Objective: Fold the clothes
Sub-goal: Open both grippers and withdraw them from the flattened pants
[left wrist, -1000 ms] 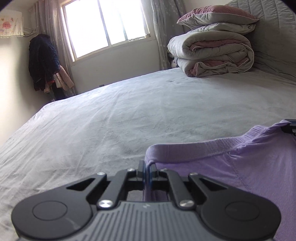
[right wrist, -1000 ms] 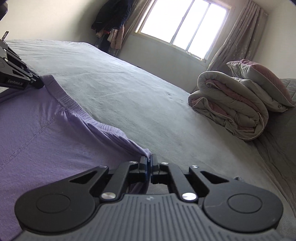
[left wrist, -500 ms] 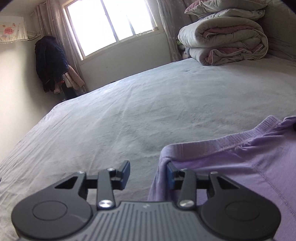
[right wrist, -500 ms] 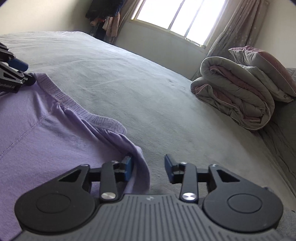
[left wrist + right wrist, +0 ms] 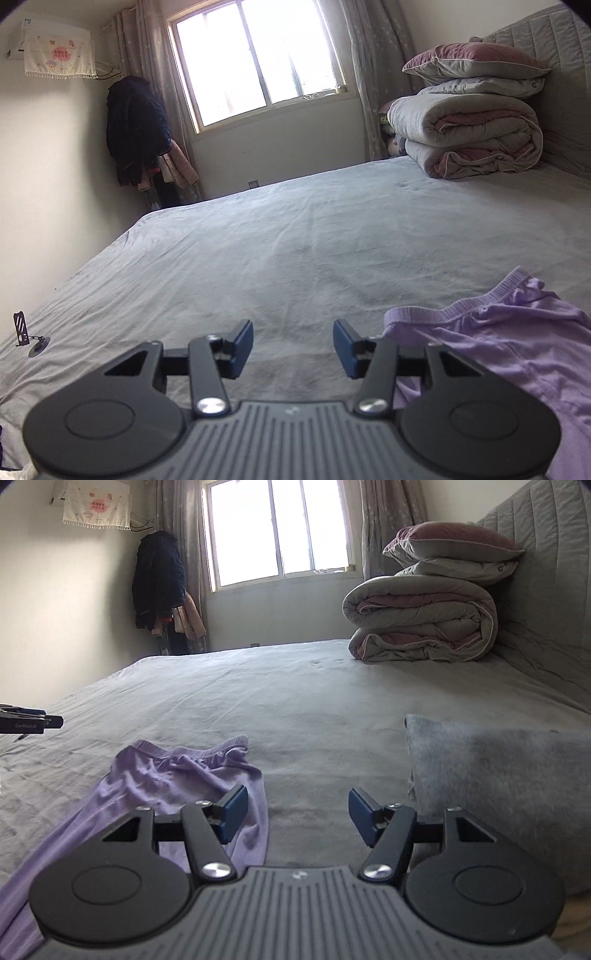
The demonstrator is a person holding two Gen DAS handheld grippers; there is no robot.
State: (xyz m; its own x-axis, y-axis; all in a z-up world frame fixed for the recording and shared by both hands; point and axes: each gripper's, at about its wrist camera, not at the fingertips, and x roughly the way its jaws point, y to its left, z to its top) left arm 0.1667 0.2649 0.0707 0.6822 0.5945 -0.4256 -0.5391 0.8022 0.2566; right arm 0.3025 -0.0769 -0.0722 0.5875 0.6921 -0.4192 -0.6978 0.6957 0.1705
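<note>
The left gripper [image 5: 293,349] stands spread with only grey bedsheet [image 5: 295,251] showing between its blue pads [image 5: 242,345]. The right gripper [image 5: 294,818] is opening, nothing between its pads; its left pad overlaps the cloth in the picture, though contact cannot be judged. The task's thing, a lilac garment [image 5: 177,779] with a ribbed waistband, lies rumpled on the sheet: lower right of the left wrist view [image 5: 509,343], lower left of the right wrist view. At the far left edge of the right wrist view, the left gripper's black tip bears small white lettering too small to read. A hanging cloth [image 5: 57,59] in the upper left carries pink cartoon motifs, its writing illegible. A folded quilt [image 5: 469,136] under pillows [image 5: 476,61] sits in the upper right; a grey cushion [image 5: 498,775] lies at right.
</note>
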